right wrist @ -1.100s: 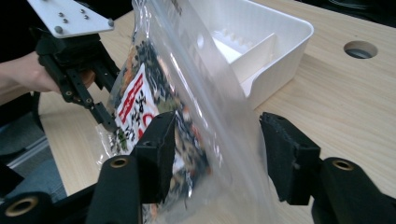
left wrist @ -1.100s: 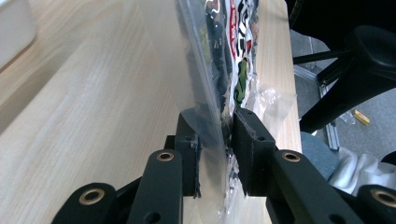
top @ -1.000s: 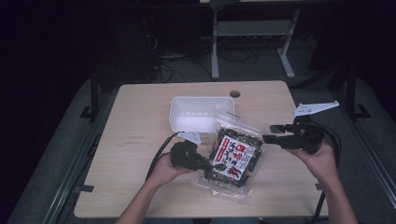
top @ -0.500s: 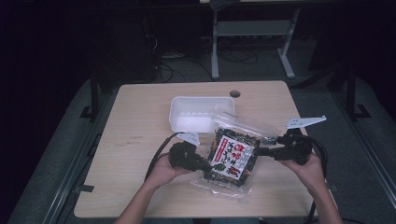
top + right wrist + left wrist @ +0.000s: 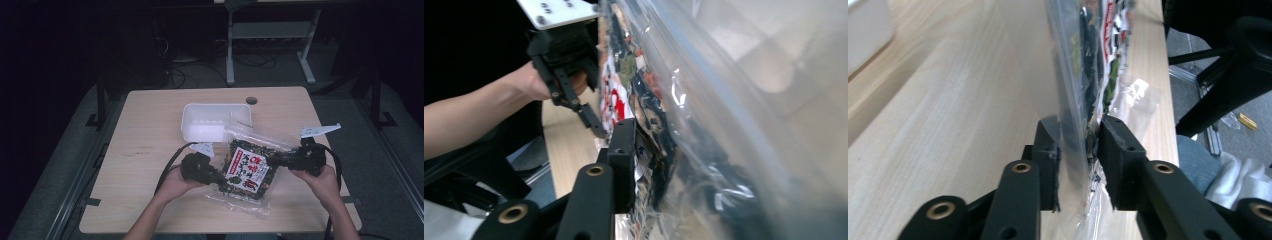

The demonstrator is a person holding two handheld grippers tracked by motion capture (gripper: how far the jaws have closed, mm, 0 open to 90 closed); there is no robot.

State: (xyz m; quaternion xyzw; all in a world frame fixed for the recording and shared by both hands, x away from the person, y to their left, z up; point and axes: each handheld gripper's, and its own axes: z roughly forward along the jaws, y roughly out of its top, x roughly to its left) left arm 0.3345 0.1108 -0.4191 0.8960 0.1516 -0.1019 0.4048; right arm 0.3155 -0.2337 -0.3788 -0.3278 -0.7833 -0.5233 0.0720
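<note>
The room is dark around a pale wood-grain table point(image 5: 150, 165), its top matte and bare at nine o'clock, with a cable hole point(image 5: 251, 100) at twelve. I have the bag point(image 5: 250, 170) toward four o'clock of the table, lifted a little off the wood between my two tools, and just behind it at its eleven o'clock sits a white tray point(image 5: 210, 122), shallow, rounded at the corners, apparently empty. My left gripper point(image 5: 1080, 150) is clamped on the bag's near-left edge: in the left gripper view the two black jaws pinch the clear film between them, the plastic running up edge-on from the pads. My right gripper point(image 5: 272, 161) reaches in from three o'clock onto the opposite side; in the right gripper view one jaw lies flat against the printed face, but the other is lost behind the film, so I cannot tell whether it has closed. I judge that I hold it at both sides to keep the limp pouch spread and steady, perhaps for pulling it open or carrying it to the tray. The bag is thin, glossy and crinkled, catching highlights, with a wide clear top band; inside is dark, flaky, loose stuff behind a red, white and black label point(image 5: 250, 167). It should sag and slip easily.
</note>
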